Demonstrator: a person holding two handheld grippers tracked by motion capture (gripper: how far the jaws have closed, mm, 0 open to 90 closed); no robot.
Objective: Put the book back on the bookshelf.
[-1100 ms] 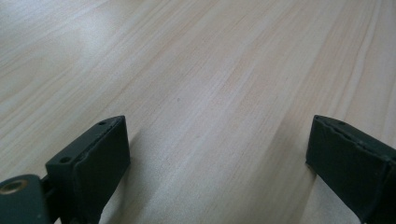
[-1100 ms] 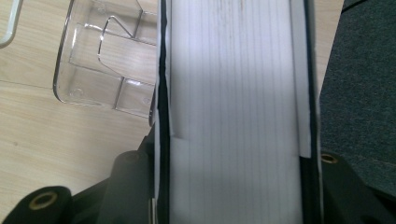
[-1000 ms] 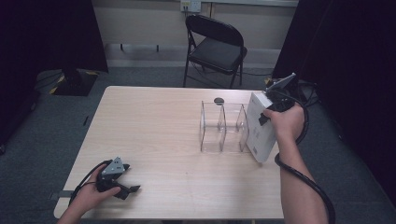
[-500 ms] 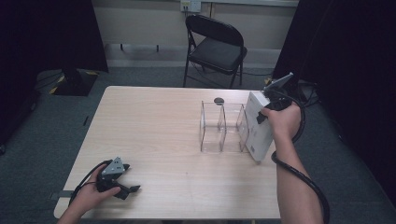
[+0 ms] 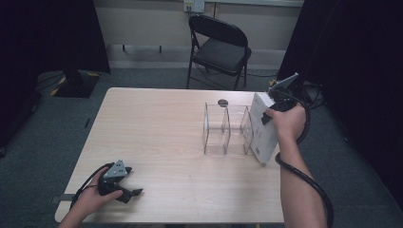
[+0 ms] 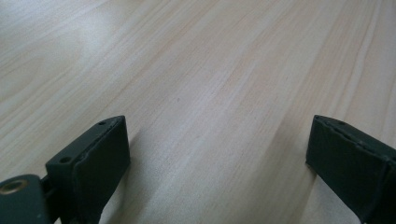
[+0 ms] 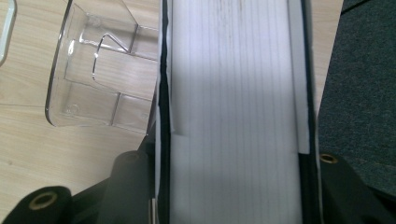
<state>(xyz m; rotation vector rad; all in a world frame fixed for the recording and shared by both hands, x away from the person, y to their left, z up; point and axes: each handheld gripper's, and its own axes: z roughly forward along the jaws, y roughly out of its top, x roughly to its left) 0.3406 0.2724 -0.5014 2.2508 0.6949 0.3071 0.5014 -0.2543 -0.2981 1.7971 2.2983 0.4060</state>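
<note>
A thick white book (image 5: 263,130) stands upright at the table's right edge, just right of a clear acrylic holder (image 5: 225,128) with several slots. My right gripper (image 5: 272,109) is shut on the book's upper end, held from above by the person's hand. In the right gripper view the book's white page edge (image 7: 233,93) spans the gap between both black jaws, with the holder (image 7: 100,70) to its left. My left gripper (image 5: 130,192) lies on the table (image 5: 157,123) at the front left. Its jaws stand wide open (image 6: 219,154) over bare wood.
A small black round object (image 5: 222,102) lies on the table behind the holder. A black folding chair (image 5: 218,50) stands beyond the far edge. The right gripper's cable (image 5: 304,178) hangs along the forearm. Grey carpet (image 7: 364,93) lies past the table's right edge.
</note>
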